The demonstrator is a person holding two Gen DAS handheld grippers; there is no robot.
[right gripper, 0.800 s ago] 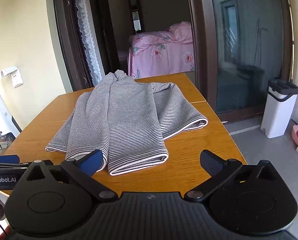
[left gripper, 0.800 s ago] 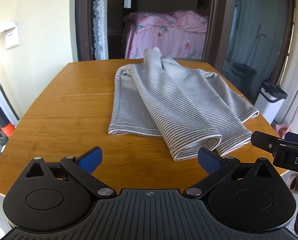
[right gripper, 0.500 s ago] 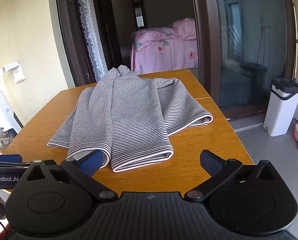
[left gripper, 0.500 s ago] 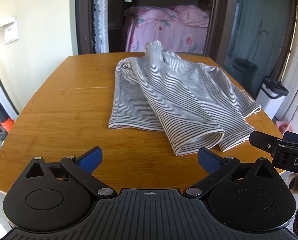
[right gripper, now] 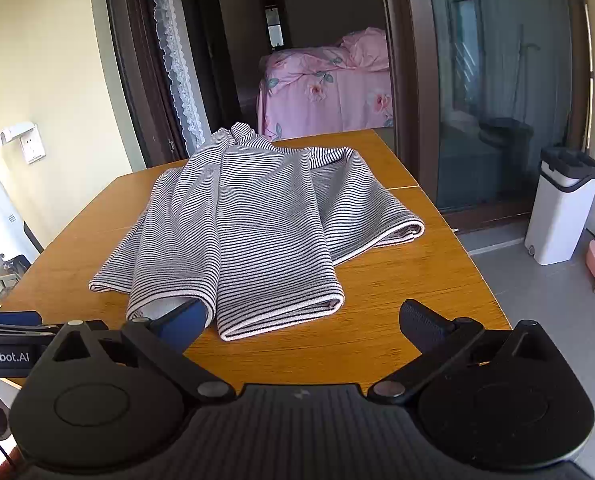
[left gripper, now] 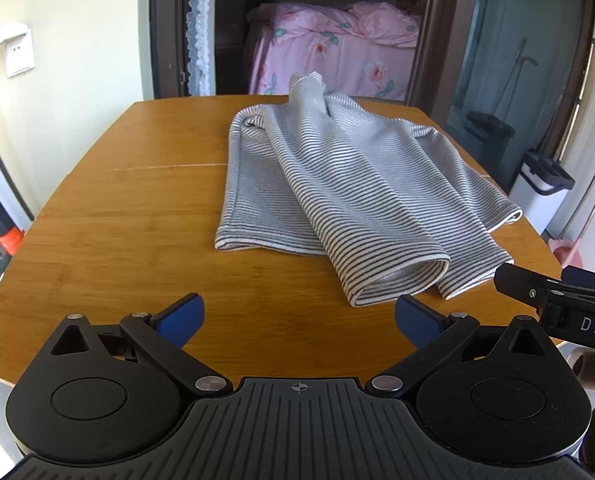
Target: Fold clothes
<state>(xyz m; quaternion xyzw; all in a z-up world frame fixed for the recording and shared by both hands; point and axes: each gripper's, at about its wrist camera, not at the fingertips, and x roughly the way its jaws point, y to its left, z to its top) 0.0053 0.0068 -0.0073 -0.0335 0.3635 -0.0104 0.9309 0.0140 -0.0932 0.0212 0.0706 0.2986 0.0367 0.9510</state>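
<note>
- Left gripper jaws were wide, nothing between them, over bare table.
- Right gripper was wide too, holding nothing; its left finger overlapped the shirt hem.
- Striped shirt lay loosely folded mid-table.
- Beyond: doorway, pink bed, white bin on the floor at right.

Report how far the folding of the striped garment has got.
Done: the striped garment lies loosely doubled over on the wooden table, rumpled, not squared. In hand: nothing; left tool and right tool are open, near its front hem. Left: flattening and all neat folds.
</note>
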